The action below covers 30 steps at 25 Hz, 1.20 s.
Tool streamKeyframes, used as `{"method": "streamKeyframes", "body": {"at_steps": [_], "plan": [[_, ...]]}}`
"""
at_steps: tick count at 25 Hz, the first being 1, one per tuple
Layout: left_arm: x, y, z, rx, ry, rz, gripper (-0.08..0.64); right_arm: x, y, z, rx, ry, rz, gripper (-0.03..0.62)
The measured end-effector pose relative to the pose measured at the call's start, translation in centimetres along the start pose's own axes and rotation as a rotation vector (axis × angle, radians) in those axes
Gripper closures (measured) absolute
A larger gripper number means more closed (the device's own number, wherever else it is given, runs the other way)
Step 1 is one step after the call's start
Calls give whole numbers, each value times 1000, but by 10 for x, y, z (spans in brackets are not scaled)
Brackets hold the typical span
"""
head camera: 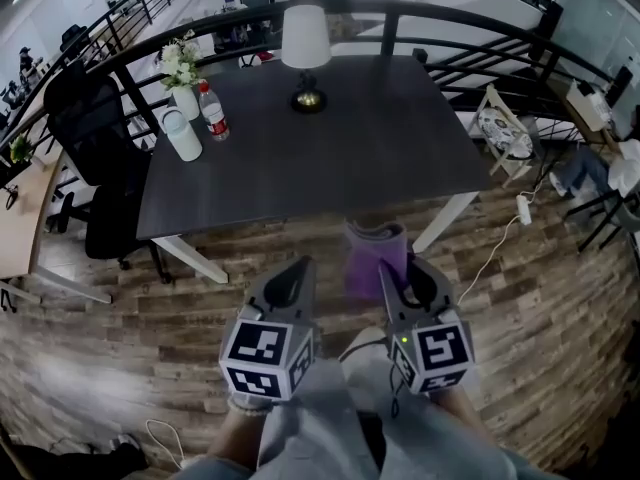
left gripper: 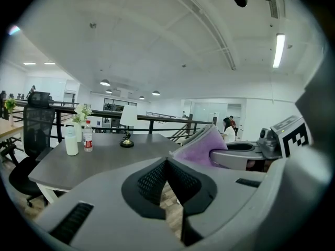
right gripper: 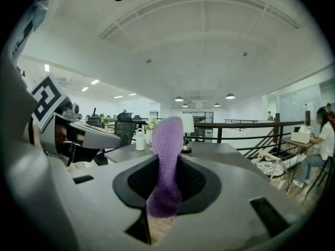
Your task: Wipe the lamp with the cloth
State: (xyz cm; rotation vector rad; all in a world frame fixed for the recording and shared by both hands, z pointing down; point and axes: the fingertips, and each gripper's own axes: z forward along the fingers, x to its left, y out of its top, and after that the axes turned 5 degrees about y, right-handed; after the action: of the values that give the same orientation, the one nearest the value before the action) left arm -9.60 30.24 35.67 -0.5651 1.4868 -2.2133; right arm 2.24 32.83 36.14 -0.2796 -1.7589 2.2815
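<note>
Gripping purple cloth [right gripper: 168, 158]: right gripper [head camera: 402, 268] clamped mid-length, upper end standing free. Left gripper [head camera: 296, 274] has jaws pressed together, nothing between. Lamp [head camera: 306, 60] sits near far edge of dark table [head camera: 390, 163], well apart from both. Cloth soft, light, should drape. Lamp looks top-heavy, probably tippy; steady at brass base [head camera: 308, 101]. Stem mostly hidden under white shade [head camera: 305, 34]. Cloth's lower end out of sight.
</note>
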Motion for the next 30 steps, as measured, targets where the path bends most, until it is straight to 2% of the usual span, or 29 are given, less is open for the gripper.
{"method": "streamKeyframes", "body": {"at_steps": [4, 13, 21, 26, 30], "plan": [[5, 7, 11, -10, 17, -5, 551, -12, 7, 12, -17, 4, -21, 499], [32, 20, 52, -24, 87, -38, 551, -35, 15, 67, -4, 72, -31, 499], [52, 43, 117, -14, 130, -64, 551, -79, 24, 129, 26, 126, -28, 499], [67, 60, 165, 5, 156, -87, 551, -110, 35, 177, 37, 162, -78, 499], [74, 70, 200, 11, 179, -93, 551, -136, 38, 210, 39, 198, -64, 499]]}}
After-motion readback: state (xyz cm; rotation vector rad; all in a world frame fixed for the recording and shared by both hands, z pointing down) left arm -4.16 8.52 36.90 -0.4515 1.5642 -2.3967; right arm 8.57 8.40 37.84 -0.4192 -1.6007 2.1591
